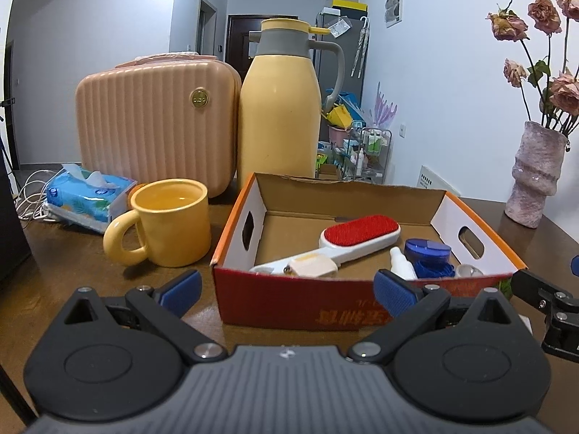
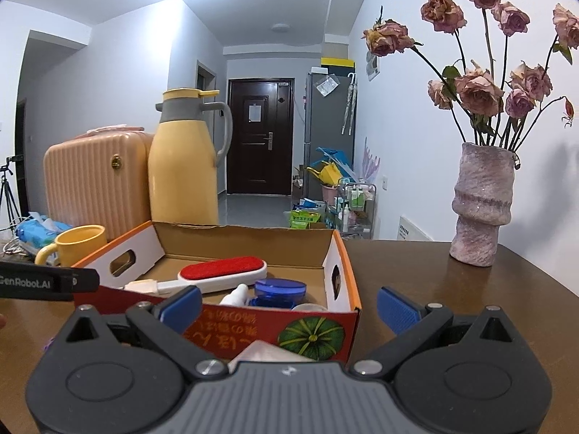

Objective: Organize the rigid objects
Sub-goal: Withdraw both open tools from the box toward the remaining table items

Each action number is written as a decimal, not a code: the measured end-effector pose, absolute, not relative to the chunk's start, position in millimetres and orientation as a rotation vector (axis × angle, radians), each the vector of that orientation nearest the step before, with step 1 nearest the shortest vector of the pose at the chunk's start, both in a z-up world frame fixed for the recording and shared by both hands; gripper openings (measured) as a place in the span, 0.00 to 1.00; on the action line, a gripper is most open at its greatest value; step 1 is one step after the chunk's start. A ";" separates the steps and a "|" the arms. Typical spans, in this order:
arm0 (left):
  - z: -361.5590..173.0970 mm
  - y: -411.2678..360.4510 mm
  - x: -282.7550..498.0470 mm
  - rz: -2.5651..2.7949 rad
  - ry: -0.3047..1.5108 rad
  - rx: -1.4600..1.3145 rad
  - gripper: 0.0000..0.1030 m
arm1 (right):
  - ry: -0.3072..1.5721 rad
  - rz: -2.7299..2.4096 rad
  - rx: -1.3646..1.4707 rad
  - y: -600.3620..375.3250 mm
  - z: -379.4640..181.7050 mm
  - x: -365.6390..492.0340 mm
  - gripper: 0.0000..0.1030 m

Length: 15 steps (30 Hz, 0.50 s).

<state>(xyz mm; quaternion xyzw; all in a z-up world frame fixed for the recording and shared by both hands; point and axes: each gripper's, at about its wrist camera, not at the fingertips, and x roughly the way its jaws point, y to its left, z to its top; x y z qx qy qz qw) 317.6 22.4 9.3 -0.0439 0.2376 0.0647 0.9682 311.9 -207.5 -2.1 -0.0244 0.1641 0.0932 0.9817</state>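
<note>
Two grippers hover low over the brown table [image 2: 452, 289], both facing the box [image 1: 325, 303] at twelve o'clock: the left gripper [image 1: 287, 289] has its blue pads spread wide with nothing between them, and the right gripper [image 2: 289, 307] is likewise spread and empty, its left pad in front of the box's near wall. Inside the box lie the lint brush [image 1: 347, 238] with its red face up, a cream tag-like piece [image 1: 313, 266] on its handle, a small white bottle [image 1: 401, 262], a blue jar [image 1: 427, 249] and something clear at the near right corner that is too hidden to name. Outside the box, from the left view, the yellow mug [image 1: 170, 222] stands at ten o'clock just beside the box's left wall, the tissue pack [image 1: 87, 195] farther out at ten, the pink case [image 1: 155, 126] and yellow jug [image 1: 280, 108] behind at eleven and twelve, and the vase [image 2: 481, 202] well apart at two o'clock in the right view. A pale, flat-looking thing [image 2: 264, 352] peeks out just above the right gripper's body, in front of the box; what it is I cannot tell. My read is that the sorting is well along and this is a pause between picks. The next move likely calls for choosing a loose rigid item, the mug or that pale thing, squaring the open pads around it, and lifting it clear over the box's wall without nudging the box.
</note>
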 end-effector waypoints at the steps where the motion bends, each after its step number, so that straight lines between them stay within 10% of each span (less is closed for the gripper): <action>1: 9.0 22.1 314.2 0.130 0.481 -0.088 1.00 | 0.331 0.190 -0.050 -207.3 -2.6 309.0 1.00; 15: 0.4 18.8 267.6 0.103 0.504 -0.066 1.00 | 0.359 0.213 -0.061 -206.8 -17.3 267.3 1.00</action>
